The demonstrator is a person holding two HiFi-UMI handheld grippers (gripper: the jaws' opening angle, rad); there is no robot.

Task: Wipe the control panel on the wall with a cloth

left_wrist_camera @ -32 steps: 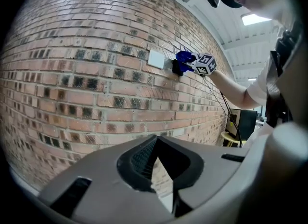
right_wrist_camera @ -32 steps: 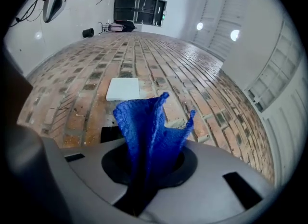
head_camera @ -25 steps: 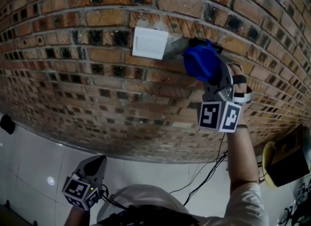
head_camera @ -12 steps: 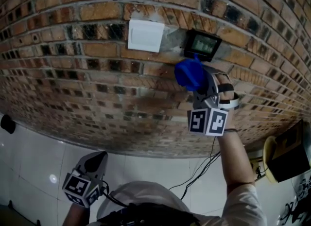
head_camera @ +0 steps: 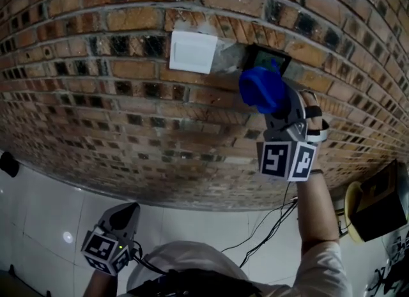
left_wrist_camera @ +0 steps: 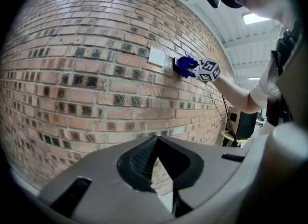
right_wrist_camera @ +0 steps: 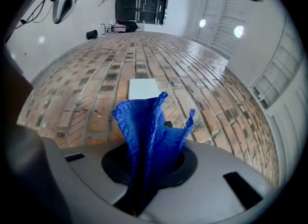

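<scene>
A dark control panel (head_camera: pixel 267 58) is set in the brick wall (head_camera: pixel 96 98), just right of a white switch plate (head_camera: pixel 192 52). A bunched blue cloth (head_camera: pixel 261 89) presses against the panel's lower half and hides it. My right gripper (head_camera: pixel 271 101) is shut on the cloth, and its marker cube (head_camera: pixel 287 159) faces me. In the right gripper view the cloth (right_wrist_camera: pixel 149 126) stands up from the right gripper (right_wrist_camera: pixel 143 170) and blocks most of the panel. My left gripper (head_camera: pixel 125 215) hangs low at the left, far from the wall, shut with nothing in it.
A black box on a yellow stool (head_camera: pixel 374 207) stands at lower right, with black cables (head_camera: pixel 275 224) trailing along the white tiled floor (head_camera: pixel 38 213). A small dark object (head_camera: pixel 7 163) sits at the far left. The left gripper view shows the cloth (left_wrist_camera: pixel 184 66) and switch plate (left_wrist_camera: pixel 156 56) from afar.
The right gripper first slid the cloth down and left off the panel, baring its screen, then moved it back up over the panel's lower half. The left gripper stayed put.
</scene>
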